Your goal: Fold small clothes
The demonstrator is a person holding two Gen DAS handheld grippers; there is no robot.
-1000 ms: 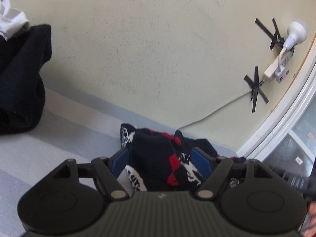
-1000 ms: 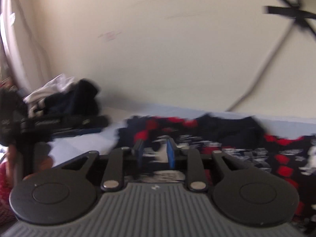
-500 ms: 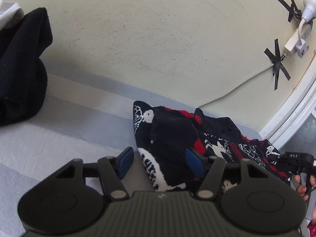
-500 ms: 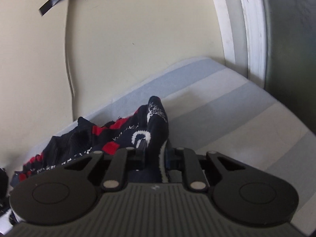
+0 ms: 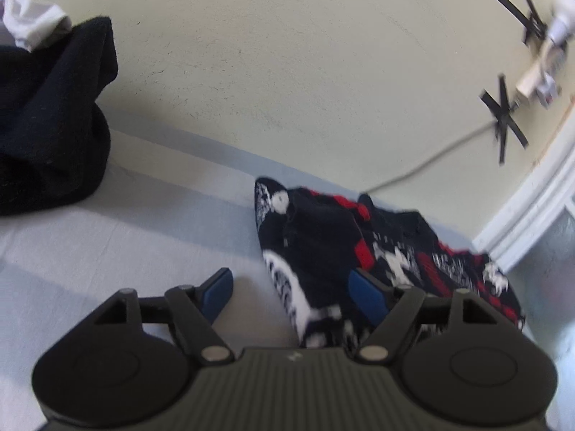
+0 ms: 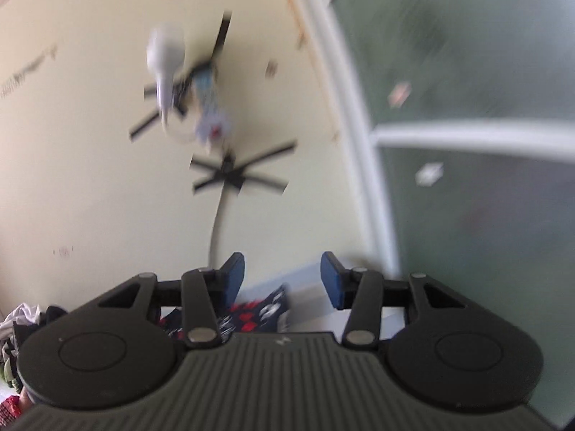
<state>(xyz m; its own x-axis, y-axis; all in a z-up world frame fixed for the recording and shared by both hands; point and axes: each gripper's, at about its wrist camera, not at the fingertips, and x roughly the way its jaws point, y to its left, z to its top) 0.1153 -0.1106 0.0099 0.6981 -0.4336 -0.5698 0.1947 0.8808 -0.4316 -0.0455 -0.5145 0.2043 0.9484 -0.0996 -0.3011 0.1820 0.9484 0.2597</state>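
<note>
A small dark knit garment [image 5: 323, 248] with red and white patterns lies crumpled on the striped bed sheet [image 5: 143, 237] near the wall. My left gripper [image 5: 293, 292] is open just above its near edge, with the right blue pad [image 5: 366, 296] over the cloth and the left pad [image 5: 217, 291] over bare sheet. My right gripper [image 6: 282, 280] is open, empty and raised, pointing at the wall. The garment [image 6: 258, 314] shows below its fingers.
A pile of dark and white clothes [image 5: 46, 118] lies at the far left on the sheet. A cable, black tape crosses [image 5: 501, 122] and a white plug are on the wall. A white window frame [image 6: 363, 165] stands at the right.
My right gripper let go of the garment, opened and swung up towards the wall. My left gripper stayed open and drew back slightly, the garment now lying under its right finger.
</note>
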